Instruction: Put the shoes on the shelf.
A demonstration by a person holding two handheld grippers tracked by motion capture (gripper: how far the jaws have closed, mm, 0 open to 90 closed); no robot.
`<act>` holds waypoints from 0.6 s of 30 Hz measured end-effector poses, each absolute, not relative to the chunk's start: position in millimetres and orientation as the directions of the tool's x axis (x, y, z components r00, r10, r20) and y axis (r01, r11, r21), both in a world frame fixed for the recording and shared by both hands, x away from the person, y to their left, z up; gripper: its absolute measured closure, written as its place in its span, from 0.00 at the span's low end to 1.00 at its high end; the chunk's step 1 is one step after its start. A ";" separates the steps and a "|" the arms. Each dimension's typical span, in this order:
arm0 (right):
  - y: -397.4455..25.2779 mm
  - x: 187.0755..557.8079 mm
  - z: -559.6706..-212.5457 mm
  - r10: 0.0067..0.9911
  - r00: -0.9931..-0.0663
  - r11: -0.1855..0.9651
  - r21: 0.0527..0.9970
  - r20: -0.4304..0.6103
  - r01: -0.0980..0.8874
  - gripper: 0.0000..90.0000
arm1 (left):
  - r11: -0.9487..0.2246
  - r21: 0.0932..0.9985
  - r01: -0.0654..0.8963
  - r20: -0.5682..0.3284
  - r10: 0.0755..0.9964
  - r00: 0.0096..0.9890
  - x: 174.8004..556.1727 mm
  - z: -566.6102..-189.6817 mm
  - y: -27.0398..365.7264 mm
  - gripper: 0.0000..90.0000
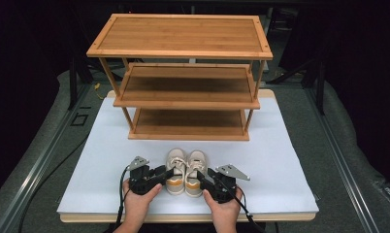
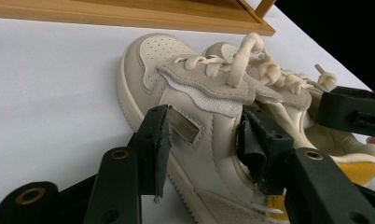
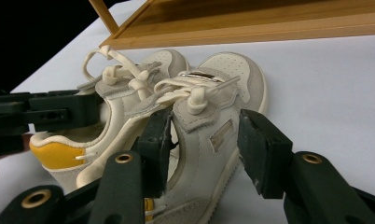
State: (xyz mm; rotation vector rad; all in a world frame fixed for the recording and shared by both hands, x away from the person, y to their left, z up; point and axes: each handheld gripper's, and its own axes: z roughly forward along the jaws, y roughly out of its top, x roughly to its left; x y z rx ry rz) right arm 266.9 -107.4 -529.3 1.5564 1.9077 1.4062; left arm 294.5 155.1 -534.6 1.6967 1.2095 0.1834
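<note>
Two hand-held tongs are seen closed in on a pair of small cream sneakers near the front edge of a white-topped desk (image 1: 110, 160). The left tongs (image 1: 167, 173), held in the person's left hand (image 1: 137, 199), are set astride the left sneaker (image 1: 175, 170): in the left gripper view one jaw is pressed to the shoe's outer side and the other is tucked inside the collar, so the side wall is grasped. The right tongs (image 1: 206, 175), held in the right hand (image 1: 225, 206), are placed over the right sneaker (image 1: 195, 172); in the right gripper view one jaw is seen inside the shoe's opening while the outer jaw is held just off the leather, so whether the shoe is actually gripped cannot be told. The shoes are stood side by side, touching, toes pointed away from the person, yellow heel patches nearest. Beyond them, at the far half of the desk, a three-tier bamboo shoe rack (image 1: 183, 73) is stood.
</note>
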 end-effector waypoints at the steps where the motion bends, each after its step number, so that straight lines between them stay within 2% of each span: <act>1: -106.6 267.5 -530.7 0.872 -0.360 -0.083 0.824 0.333 0.561 0.61 | 0.008 0.779 0.628 -0.397 0.781 0.482 294.7 -535.4 154.2 0.59; 10: -101.9 268.4 -539.2 0.868 -0.324 -0.123 0.795 0.377 0.594 0.58 | 0.051 0.791 0.610 -0.407 0.788 0.462 292.3 -541.1 151.1 0.56; 18: -100.6 268.3 -546.7 0.845 -0.296 -0.214 0.789 0.445 0.576 0.58 | 0.111 0.802 0.587 -0.433 0.785 0.443 288.4 -546.7 150.7 0.57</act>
